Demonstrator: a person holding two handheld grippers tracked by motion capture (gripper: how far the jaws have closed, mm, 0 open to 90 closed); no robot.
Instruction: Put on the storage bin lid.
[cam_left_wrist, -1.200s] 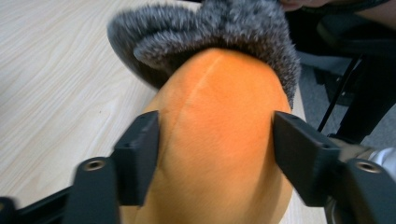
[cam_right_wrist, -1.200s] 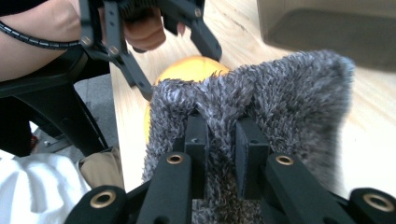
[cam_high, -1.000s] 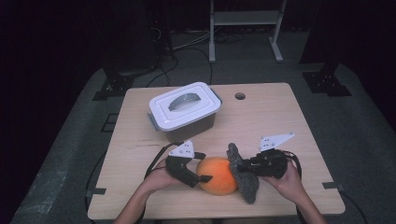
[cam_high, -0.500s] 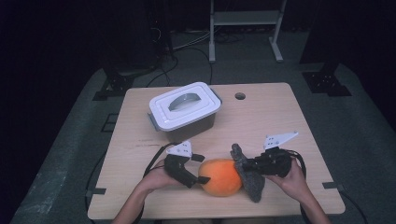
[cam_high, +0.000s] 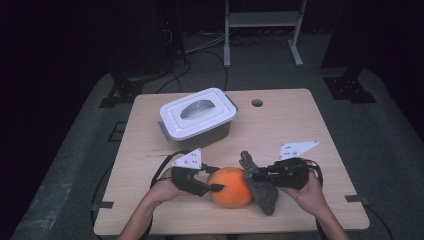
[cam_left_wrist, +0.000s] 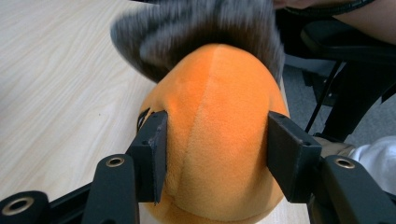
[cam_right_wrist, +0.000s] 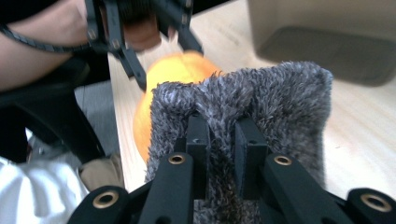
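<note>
A round orange plush toy (cam_high: 229, 188) lies near the table's front edge. My left gripper (cam_high: 214, 184) comes at it from the left, and its jaws press on both sides of the orange plush toy (cam_left_wrist: 217, 116). Against the toy's right side lies a grey furry piece (cam_high: 263, 192); I cannot tell whether the two are joined. My right gripper (cam_high: 251, 175) is shut on the grey furry piece (cam_right_wrist: 280, 93), pinching a fold of it. In the right gripper view the orange plush toy (cam_right_wrist: 175, 70) sits behind the fur, with the left gripper (cam_right_wrist: 159, 42) beyond it.
A grey container with a white handled lid (cam_high: 197, 117) stands at the back left of the wooden table (cam_high: 300, 125). A small round hole (cam_high: 257, 103) is near the far edge. A person's hands hold both grippers at the front edge.
Both hands and the toy have shifted only slightly. Both grips are unchanged.
</note>
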